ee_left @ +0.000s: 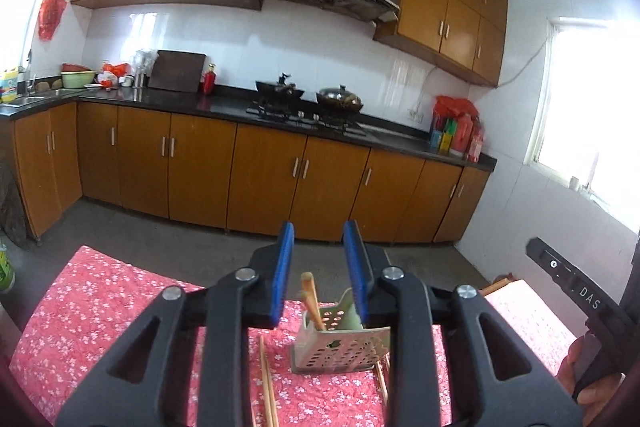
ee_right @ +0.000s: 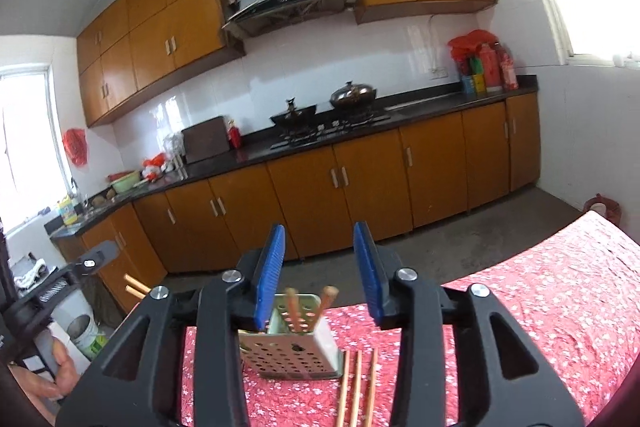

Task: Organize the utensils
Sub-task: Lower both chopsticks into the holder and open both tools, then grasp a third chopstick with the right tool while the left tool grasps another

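A perforated metal utensil holder (ee_left: 340, 347) stands on the red flowered tablecloth (ee_left: 100, 307), with wooden chopsticks (ee_left: 312, 299) upright in it. More chopsticks (ee_left: 267, 383) lie flat on the cloth to its left. My left gripper (ee_left: 320, 267) is open and empty, raised above the holder. In the right wrist view the holder (ee_right: 292, 351) holds chopsticks (ee_right: 294, 307), and three chopsticks (ee_right: 357, 387) lie on the cloth to its right. My right gripper (ee_right: 320, 267) is open and empty above the holder. The left gripper (ee_right: 80, 267) shows at the left edge with chopstick ends (ee_right: 136, 287) next to it.
Past the table's far edge is a grey floor (ee_left: 160, 231), then wooden cabinets (ee_left: 260, 171) under a dark counter with a stove and two woks (ee_left: 312, 97). A white bucket (ee_right: 86, 335) stands on the floor at the left. The right gripper's body (ee_left: 580, 291) shows at the right.
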The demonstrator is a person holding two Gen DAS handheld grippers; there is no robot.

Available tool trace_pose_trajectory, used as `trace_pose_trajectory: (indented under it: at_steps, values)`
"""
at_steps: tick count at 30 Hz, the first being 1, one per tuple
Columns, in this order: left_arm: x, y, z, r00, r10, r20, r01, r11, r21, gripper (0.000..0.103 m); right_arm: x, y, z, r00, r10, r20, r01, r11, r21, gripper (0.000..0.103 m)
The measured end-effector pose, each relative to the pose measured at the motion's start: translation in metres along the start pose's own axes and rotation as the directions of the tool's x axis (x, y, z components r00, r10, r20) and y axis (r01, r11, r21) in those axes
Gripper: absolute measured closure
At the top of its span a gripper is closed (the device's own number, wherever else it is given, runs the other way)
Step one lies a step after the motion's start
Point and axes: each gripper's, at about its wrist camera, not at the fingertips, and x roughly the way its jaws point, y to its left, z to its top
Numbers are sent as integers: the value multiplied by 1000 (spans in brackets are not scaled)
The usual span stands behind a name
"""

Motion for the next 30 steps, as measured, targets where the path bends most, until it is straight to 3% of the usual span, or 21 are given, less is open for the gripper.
trace_pose_trajectory:
  at_steps: [4,8,11,14,18,26,30]
  values:
    - [-35,20,-11,999,44,18,-44,999,-14,68,-12,-25,-15,997,-67,-33,67,998,18,63]
    - [-44,49,-45,991,126,-52,-127,992,0,66,2,-56,-60,970,-133,-205,143,989,37,63]
    - [-30,73,-84,967,190,-171,-191,981,10,67,22,-69,-100,925,-125,-359,153,987,49,67]
    - [-17,89,-117,942,195,-274,-205,979,-8,67,41,-65,-143,868,-92,-488,120,992,26,82]
    - [-5,97,-152,914,170,-369,-191,981,-22,71,54,-49,-181,818,-59,-572,69,998,-5,86]
    - [2,87,-181,892,122,-435,-138,990,-5,72,65,-33,-207,787,-74,-613,50,997,-56,86]
    - [10,81,-187,880,103,-464,-115,993,2,79,65,-34,-207,796,-111,-595,63,993,-100,95]
